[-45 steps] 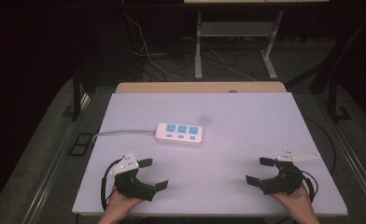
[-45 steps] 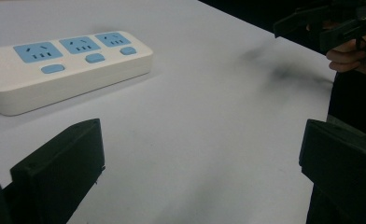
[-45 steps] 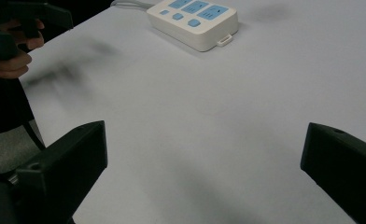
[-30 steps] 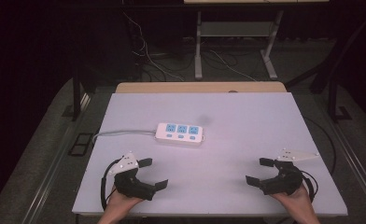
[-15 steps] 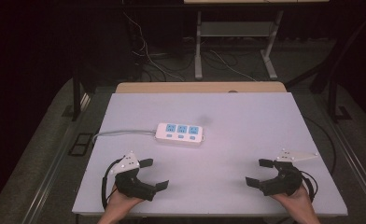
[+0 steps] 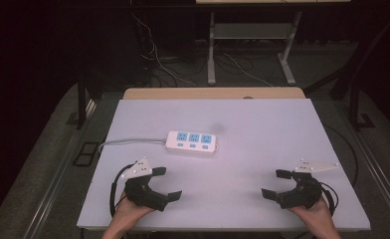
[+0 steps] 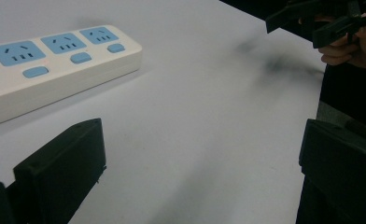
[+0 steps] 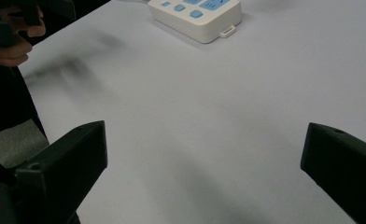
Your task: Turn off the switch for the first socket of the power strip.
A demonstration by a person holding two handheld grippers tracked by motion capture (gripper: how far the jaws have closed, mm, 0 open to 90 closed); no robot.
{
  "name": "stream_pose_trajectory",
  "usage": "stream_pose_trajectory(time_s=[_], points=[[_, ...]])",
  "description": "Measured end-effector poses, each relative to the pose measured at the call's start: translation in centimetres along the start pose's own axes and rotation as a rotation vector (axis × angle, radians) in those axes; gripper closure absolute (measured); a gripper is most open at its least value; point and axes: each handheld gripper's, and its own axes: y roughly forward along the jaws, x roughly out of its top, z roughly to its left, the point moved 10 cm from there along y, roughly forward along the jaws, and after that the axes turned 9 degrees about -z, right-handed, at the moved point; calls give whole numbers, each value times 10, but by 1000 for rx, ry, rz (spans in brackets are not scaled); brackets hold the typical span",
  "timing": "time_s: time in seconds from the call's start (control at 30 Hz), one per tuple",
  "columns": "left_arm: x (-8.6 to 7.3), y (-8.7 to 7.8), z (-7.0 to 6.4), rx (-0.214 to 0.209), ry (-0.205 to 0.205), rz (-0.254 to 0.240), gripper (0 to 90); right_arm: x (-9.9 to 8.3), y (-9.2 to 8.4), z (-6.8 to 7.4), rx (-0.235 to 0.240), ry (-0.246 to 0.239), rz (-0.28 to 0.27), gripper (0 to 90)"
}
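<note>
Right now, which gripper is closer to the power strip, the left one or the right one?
Left. The left gripper sits just in front of the power strip, slightly toward its cable end. The right gripper is well off to the strip's other side, near the table's front right corner.

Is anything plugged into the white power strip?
No. All three blue sockets on the power strip are empty in the high view; its own grey cord runs off left.

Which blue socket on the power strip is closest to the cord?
The left socket on the power strip. The grey cord leaves the strip right beside it; the other two sit farther right.
</note>
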Motion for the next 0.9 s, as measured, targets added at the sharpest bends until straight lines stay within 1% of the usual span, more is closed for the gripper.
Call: stream_pose_trajectory(time_s=[0.13, 0.27, 0.53, 0.6, 0.73, 0.9], points=[[3, 1, 2, -2, 4, 8, 0, 0, 0, 0, -3, 2, -2, 3], [7, 0, 2, -1, 10, 2, 0, 0, 0, -1, -5, 1, -4, 3], [14, -2, 10, 12, 15, 11, 0, 0, -1, -1, -3, 5, -2, 3], [16, -2, 12, 15, 10, 11, 0, 0, -1, -1, -3, 4, -1, 3], [21, -2, 16, 12, 11, 12, 1, -1, 0, -1, -3, 4, 0, 3], [25, -3, 21, 12, 15, 25, 5, -1, 0, -1, -2, 2, 3, 3]])
